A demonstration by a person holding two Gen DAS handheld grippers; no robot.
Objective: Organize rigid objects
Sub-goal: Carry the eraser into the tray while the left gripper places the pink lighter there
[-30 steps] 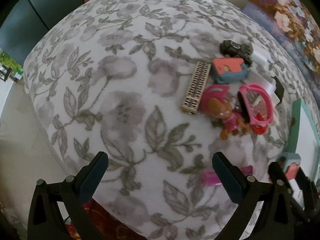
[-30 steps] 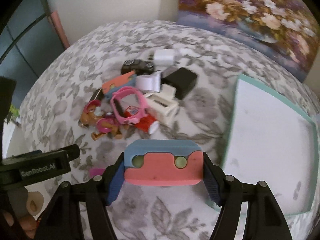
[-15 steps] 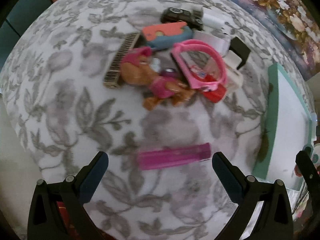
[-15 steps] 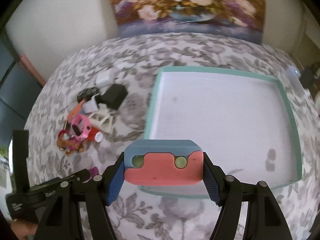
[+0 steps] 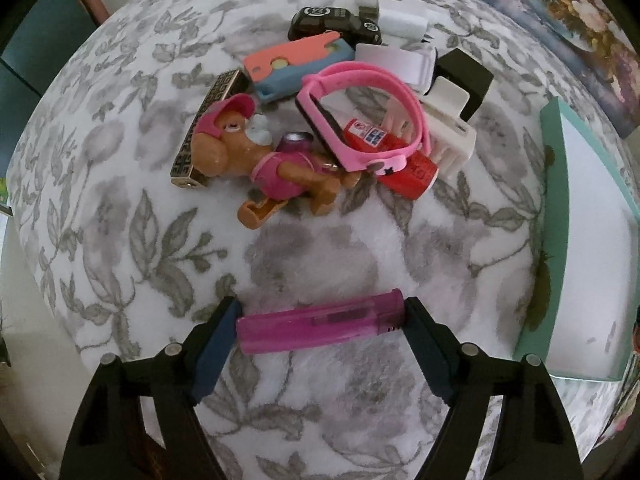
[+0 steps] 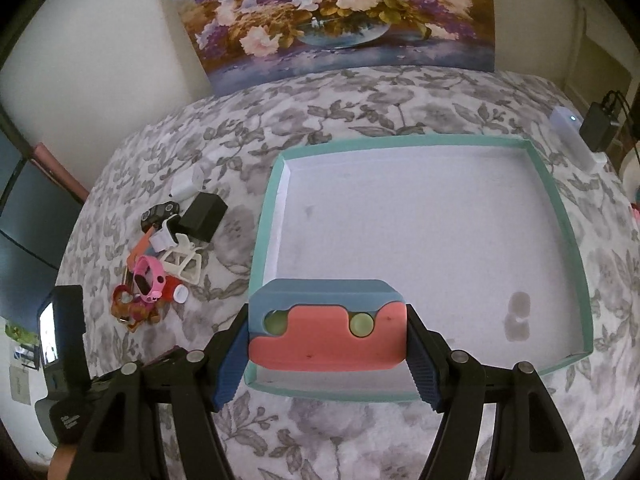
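Left wrist view close over the toy pile [image 5: 320, 120] — right looks down on tray [image 6: 560, 216], sharing both.

We see the lighter [image 5: 320, 326] lying crosswise between our left gripper's [image 5: 320, 332] jaws, the toy pile [image 5: 340, 120] behind it on the bed [image 5: 120, 200]. The tray [image 6: 560, 208] sits right of the pile, our right gripper's [image 6: 328, 344] block [image 6: 328, 320] over its near rim.

Tray [image 5: 554, 216] cut off rt edge.
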